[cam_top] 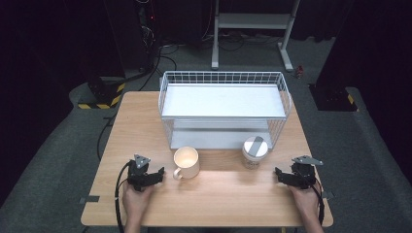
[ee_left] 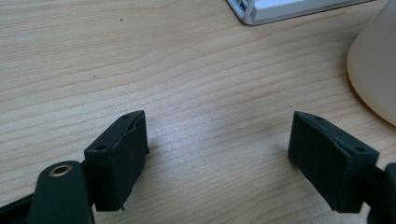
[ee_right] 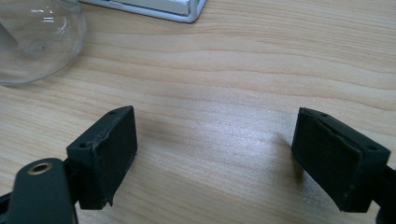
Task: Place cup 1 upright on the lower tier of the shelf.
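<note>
The left gripper [ee_left: 217,140] has its jaws spread wide over bare wood, with nothing between them. The right gripper [ee_right: 215,144] is likewise spread wide and holds nothing, only table grain showing in the gap.

In the left gripper view the cream mug [ee_left: 373,60] stands off to the right of the jaws and a little beyond them, clear of the pad on that side. In the right gripper view the clear glass jar [ee_right: 39,39] stands to the far left of the jaws, also apart from them.

From the high view, the left gripper [cam_top: 158,174] rests on the near left part of the wooden table [cam_top: 223,199], its jaws pointing right toward the mug [cam_top: 186,162], which stands just beside it with its handle turned to the near left. The right gripper [cam_top: 279,174] rests on the near right part, jaws pointing left toward the jar [cam_top: 254,152], which has a white lid with a grey stripe. Mug and jar stand side by side near the middle of the table, well apart from each other, just in front of a white wire rack [cam_top: 223,77] with two shelves that occupies the far half.
</note>
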A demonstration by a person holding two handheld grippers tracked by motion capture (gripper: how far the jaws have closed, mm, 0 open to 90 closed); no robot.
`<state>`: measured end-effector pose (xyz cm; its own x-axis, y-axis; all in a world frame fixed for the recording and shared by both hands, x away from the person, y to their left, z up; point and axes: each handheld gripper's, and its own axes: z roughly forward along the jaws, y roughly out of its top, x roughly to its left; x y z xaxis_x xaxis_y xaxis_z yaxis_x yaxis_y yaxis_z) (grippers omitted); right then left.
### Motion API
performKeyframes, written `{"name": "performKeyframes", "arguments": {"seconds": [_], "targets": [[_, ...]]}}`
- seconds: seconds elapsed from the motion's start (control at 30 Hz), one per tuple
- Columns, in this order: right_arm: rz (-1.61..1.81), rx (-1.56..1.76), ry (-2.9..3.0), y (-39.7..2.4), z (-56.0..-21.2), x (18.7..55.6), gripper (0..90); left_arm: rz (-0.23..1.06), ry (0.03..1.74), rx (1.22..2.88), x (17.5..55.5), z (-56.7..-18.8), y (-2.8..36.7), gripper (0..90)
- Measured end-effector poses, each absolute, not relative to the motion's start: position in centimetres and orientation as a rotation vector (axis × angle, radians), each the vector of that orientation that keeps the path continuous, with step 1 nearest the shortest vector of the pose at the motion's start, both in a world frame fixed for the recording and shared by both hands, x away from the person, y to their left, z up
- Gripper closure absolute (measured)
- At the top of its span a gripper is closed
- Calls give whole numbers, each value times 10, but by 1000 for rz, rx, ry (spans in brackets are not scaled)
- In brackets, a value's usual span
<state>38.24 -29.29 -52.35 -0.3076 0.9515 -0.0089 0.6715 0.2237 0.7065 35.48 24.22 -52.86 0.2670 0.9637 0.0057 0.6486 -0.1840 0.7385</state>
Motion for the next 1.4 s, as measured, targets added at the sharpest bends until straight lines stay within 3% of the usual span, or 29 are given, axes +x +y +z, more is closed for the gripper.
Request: {"name": "performKeyframes", "arguments": {"seconds": [0.63, 1.4], "targets": [[978, 1333, 2137, -276, -519, 359, 153, 648, 1455, 1916, 355, -529, 242, 204], [1061, 1210, 2209, -240, -510, 360, 127, 647, 1461, 1910, 355, -529, 242, 205]]}}
